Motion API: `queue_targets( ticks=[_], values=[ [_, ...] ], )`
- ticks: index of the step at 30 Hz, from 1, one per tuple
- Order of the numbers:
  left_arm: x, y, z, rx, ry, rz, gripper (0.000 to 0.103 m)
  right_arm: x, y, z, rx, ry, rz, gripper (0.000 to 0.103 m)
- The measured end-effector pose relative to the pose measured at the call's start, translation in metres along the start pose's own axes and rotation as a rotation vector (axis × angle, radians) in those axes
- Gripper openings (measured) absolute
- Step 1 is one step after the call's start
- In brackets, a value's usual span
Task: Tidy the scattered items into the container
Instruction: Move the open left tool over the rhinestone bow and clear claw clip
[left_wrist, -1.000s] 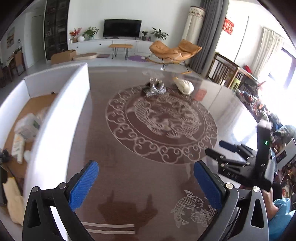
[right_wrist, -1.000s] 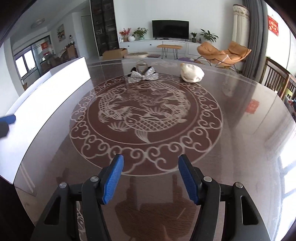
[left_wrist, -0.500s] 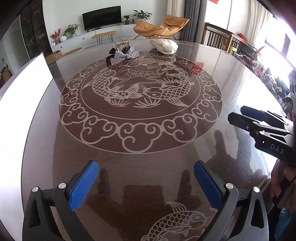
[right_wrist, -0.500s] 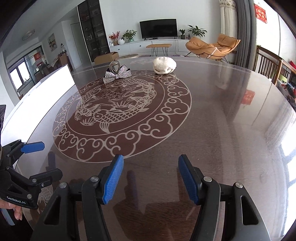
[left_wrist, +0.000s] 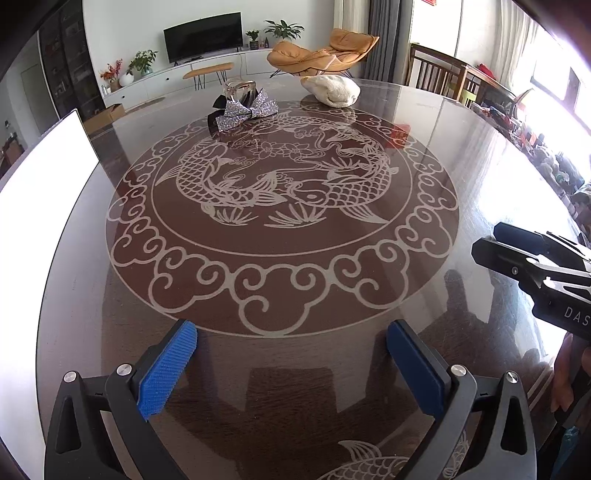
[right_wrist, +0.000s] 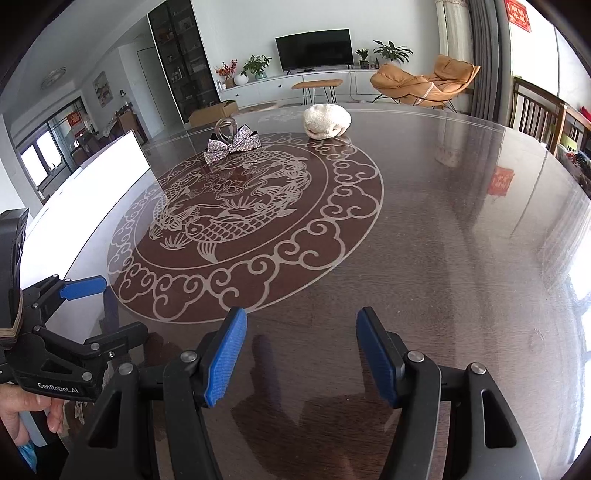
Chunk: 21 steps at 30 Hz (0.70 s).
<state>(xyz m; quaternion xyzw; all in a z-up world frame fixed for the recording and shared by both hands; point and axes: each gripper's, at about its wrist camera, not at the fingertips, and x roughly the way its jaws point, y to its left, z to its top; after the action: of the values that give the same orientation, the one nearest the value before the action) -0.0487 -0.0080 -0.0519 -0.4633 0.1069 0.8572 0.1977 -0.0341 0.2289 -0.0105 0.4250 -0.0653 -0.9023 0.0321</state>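
Near edge of the dark round glass-topped table with etched fish motif: the left gripper and right gripper both hover with blue-padded jaws spread wide, holding and touching nothing. Far side: the silver sequinned bow hair clip, judged light, stiff at its centre and best pinched there, lies against a clear glass object; just beside, the cream rolled cloth looks soft and compressible. The white container wall stands along the left.
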Motion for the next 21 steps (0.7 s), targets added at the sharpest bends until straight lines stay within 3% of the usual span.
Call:
queue_targets(
  ticks=[12, 15, 21],
  values=[
    [0.01, 0.007, 0.016, 0.086, -0.003, -0.056, 0.103, 0.003, 0.009, -0.002, -0.025, 0.008, -0.03, 0.065],
    [0.024, 0.021, 0.037, 0.148, 0.003, -0.098, 0.103, 0.003, 0.009, -0.002, -0.028, 0.009, -0.034, 0.065],
    [0.061, 0.062, 0.094, 0.159, -0.003, -0.107, 0.103, 0.004, 0.011, -0.001, -0.043, 0.014, -0.052, 0.065]
  ],
)
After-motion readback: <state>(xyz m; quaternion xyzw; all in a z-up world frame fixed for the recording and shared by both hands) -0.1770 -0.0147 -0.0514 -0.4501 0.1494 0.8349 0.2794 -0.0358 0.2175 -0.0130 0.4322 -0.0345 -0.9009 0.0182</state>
